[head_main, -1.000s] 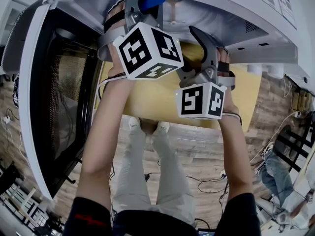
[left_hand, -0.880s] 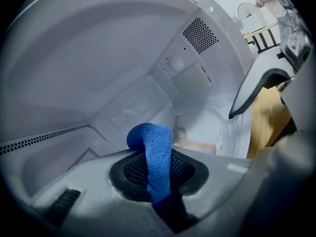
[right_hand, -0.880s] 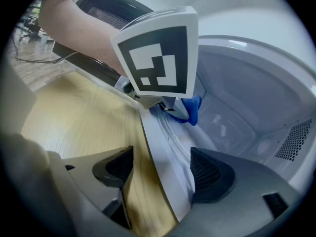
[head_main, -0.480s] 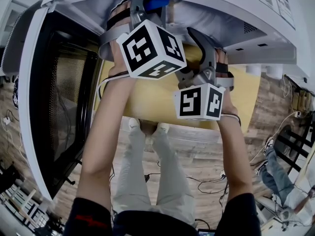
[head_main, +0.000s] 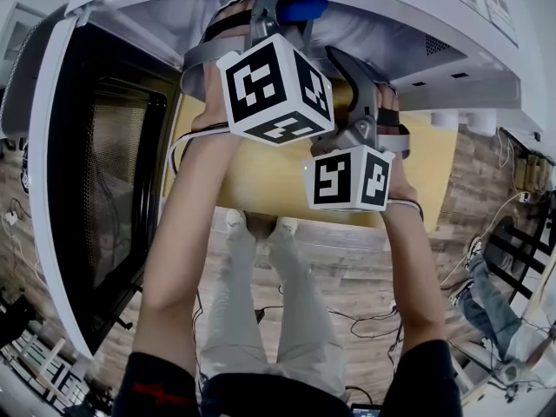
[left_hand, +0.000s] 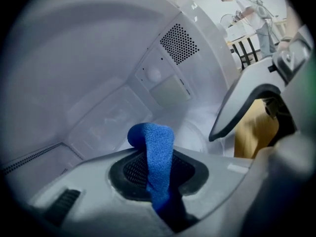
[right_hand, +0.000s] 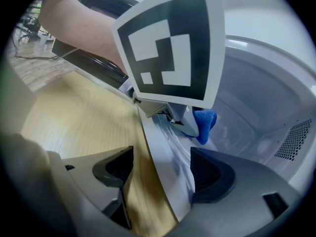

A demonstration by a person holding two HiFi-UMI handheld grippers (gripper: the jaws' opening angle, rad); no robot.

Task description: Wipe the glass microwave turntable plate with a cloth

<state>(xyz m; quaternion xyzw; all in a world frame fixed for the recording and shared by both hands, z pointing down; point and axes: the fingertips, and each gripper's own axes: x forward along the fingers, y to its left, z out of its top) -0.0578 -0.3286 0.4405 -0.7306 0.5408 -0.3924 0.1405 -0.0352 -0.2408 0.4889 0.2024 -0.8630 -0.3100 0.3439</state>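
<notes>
Both grippers reach into the open white microwave (head_main: pixel 408 24). My left gripper (left_hand: pixel 159 179) is shut on a blue cloth (left_hand: pixel 157 154), which hangs over its lower jaw above the cavity floor. The cloth (head_main: pixel 300 9) also shows blue at the cavity mouth in the head view. The glass turntable plate (left_hand: pixel 193 132) lies faint and round on the floor, just beyond the cloth. My right gripper (right_hand: pixel 163 172) is open, its jaws astride a pale glassy edge (right_hand: pixel 170 147) at the cavity front. Whether that edge is the plate's rim or the sill I cannot tell.
The microwave door (head_main: pixel 95 172) hangs open at the left. A yellow table (head_main: pixel 269 176) lies under the arms, in front of the microwave. Cables (head_main: pixel 356 320) trail over the wood floor by my legs. A vent grille (left_hand: pixel 178 43) sits in the cavity wall.
The left gripper's marker cube has shifted right and a little deeper toward the cavity, and the blue cloth moved with it. The right gripper has hardly moved.
</notes>
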